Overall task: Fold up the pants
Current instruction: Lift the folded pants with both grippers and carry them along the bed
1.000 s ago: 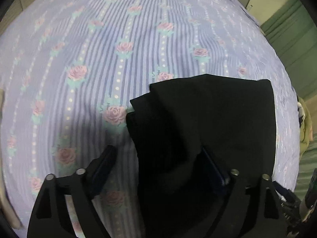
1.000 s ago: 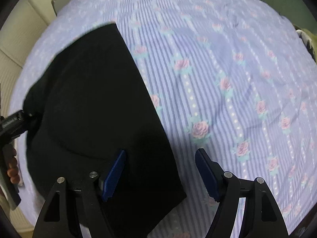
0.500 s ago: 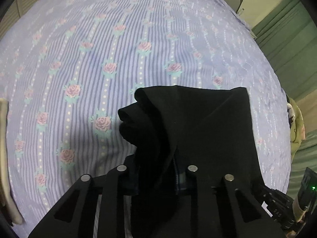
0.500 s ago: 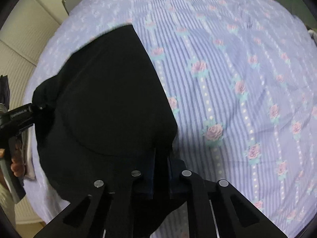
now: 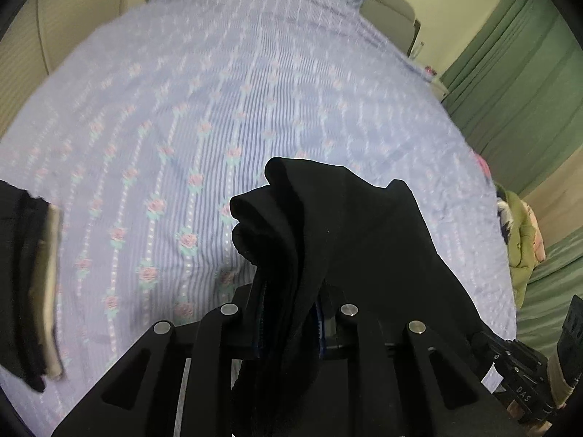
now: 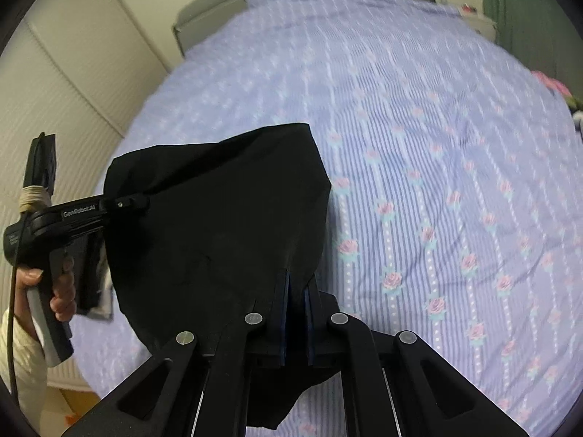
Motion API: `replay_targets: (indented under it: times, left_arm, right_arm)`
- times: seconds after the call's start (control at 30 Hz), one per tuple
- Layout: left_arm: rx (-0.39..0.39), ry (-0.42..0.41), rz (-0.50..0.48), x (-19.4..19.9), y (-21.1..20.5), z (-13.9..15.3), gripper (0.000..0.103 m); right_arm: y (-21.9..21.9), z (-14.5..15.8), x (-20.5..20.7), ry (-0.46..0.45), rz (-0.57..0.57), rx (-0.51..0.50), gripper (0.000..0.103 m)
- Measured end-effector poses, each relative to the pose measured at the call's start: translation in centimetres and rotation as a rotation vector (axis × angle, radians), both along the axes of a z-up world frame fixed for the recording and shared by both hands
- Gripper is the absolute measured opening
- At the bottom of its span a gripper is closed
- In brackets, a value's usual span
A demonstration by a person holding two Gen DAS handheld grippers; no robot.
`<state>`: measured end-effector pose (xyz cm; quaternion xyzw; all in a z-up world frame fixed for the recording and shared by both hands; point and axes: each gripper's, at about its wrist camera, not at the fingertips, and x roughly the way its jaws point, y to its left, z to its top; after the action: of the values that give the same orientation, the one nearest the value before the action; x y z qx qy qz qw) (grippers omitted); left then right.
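Pants [image 5: 349, 240] pinched by both claws, left [image 5: 289, 322] and right [image 6: 296, 313]; fingertips buried in cloth

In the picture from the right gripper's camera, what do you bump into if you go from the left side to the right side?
The hand holding the left gripper → the black pants → the right gripper pinching them → the flowery striped bedsheet.

Open room is offered across the lilac rose-striped bedsheet [image 5: 226, 116] toward its far edge. The near edge is blocked by the bunched black fabric pants [image 6: 226, 225].
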<state>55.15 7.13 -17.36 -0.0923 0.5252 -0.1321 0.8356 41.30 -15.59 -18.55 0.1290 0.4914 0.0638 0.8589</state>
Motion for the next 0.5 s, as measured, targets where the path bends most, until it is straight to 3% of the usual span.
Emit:
replay_targets:
  times: [0.27, 0.5]
  left_arm:
    - [0.028, -0.110, 0.126, -6.0, 3.3, 8.1, 0.021]
    - [0.023, -0.158, 0.246, -11.1, 9.9, 11.4, 0.021]
  right_arm:
    - [1.8, 7.3, -3.2, -0.136, 0.116, 0.029, 0.008]
    - [6.9, 10.2, -5.2, -0.205, 0.225, 0.043, 0.008]
